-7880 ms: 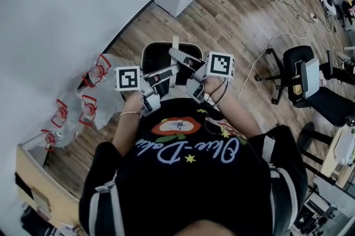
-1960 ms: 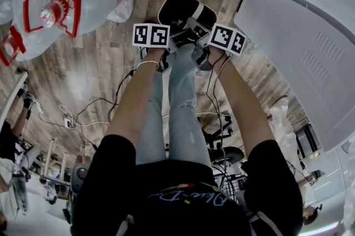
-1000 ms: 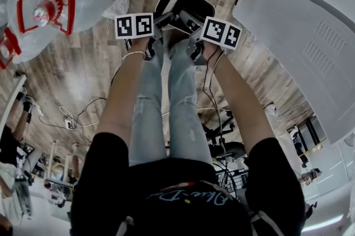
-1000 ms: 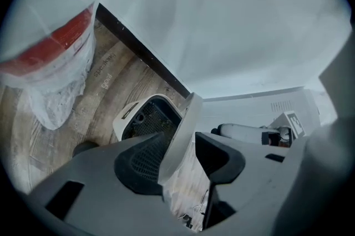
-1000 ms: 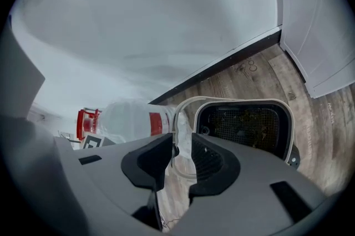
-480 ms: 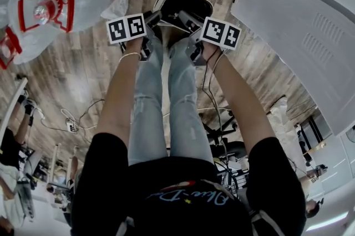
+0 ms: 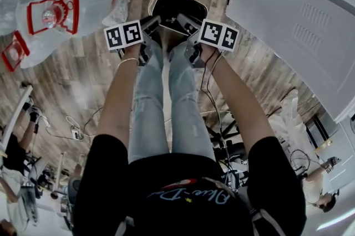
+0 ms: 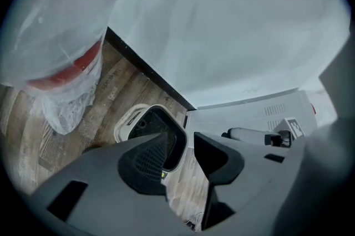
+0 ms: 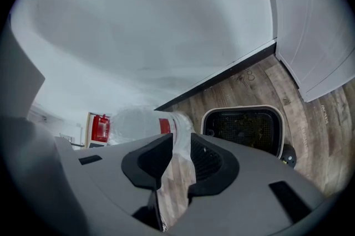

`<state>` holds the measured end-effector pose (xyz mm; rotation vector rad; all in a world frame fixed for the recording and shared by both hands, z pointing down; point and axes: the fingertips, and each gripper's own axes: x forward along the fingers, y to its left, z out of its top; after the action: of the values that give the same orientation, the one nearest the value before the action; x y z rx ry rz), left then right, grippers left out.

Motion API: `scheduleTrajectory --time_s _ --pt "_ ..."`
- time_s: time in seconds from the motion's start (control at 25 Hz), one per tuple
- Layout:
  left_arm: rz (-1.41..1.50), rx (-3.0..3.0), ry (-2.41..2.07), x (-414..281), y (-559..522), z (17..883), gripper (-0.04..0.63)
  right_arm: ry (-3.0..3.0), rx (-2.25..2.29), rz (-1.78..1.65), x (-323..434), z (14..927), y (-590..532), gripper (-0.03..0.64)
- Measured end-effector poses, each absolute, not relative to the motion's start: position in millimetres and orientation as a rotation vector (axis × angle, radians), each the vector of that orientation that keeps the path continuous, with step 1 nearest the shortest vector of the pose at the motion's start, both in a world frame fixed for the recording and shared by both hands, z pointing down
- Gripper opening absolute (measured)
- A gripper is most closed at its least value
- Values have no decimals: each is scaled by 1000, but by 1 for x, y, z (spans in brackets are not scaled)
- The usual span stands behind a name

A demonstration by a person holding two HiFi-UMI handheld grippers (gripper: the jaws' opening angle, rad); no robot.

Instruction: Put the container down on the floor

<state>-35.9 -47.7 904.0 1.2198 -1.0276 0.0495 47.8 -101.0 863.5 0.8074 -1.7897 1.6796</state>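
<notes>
The container (image 7: 176, 6), a white bin with a black meshed inside, stands on the wooden floor near the wall. In the head view my left gripper (image 7: 151, 22) hovers at its near left rim and my right gripper (image 7: 184, 20) at its near right rim. Through the left gripper view the container (image 8: 157, 132) lies beyond the jaws of my left gripper (image 8: 180, 143), which are closing with nothing between them. In the right gripper view the container (image 9: 245, 128) sits past my right gripper (image 9: 181, 143), whose jaws stand slightly apart with only floor showing in the gap.
Large wrapped water bottles (image 7: 69, 2) with red caps lie left of the container. A white cabinet (image 7: 294, 30) stands to its right, and a pale wall with dark skirting (image 9: 222, 77) runs behind. The person's jeans-clad legs (image 7: 166, 96) stretch below the grippers. Cables (image 7: 72, 125) trail on the floor.
The left gripper has drawn back a little from the container's rim toward the left. The container stays on the floor. The right gripper has barely moved.
</notes>
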Motion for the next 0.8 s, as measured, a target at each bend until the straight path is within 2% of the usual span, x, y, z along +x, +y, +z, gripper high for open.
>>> scheduleTrajectory --time_s 0.24,0.48,0.8 --pt "29 1372 -1071 -37 -61 856 31 -1823 834 1681 53 829 -107 61" --pt "85 1573 -1078 -30 -59 788 12 -1960 845 1561 55 765 -112 5" --pt "80 1781 -1085 -30 -65 674 9 -2180 975 1323 60 655 -129 0"
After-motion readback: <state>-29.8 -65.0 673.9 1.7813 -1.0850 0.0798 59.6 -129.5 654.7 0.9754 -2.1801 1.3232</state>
